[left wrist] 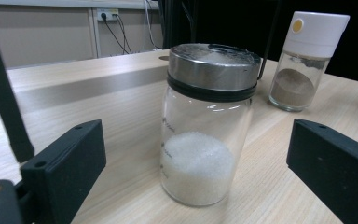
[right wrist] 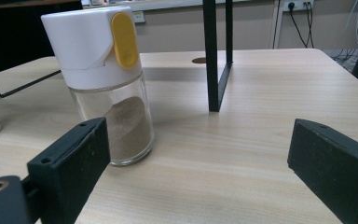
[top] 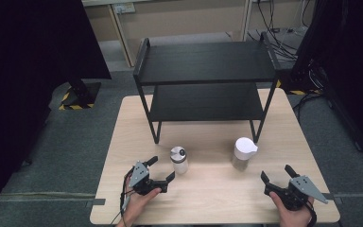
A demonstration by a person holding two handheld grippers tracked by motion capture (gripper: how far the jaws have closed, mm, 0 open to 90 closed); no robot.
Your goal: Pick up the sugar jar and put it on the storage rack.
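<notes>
A glass jar with a metal lid (top: 179,160) holds white granules and stands upright on the wooden table (top: 208,194). My left gripper (top: 162,168) is open just left of it. In the left gripper view the jar (left wrist: 205,135) stands close ahead between the spread jaws, untouched. A glass shaker with a white cap (top: 243,152) stands farther right. My right gripper (top: 276,172) is open, right of and nearer than the shaker. In the right gripper view the shaker (right wrist: 107,88) shows a yellow tab and brown powder, ahead of the left jaw.
A black two-tier metal rack (top: 207,78) stands on the far half of the table, its front legs just behind the two containers; one leg (right wrist: 216,56) rises ahead in the right gripper view. Cables and dark equipment lie on the floor beyond.
</notes>
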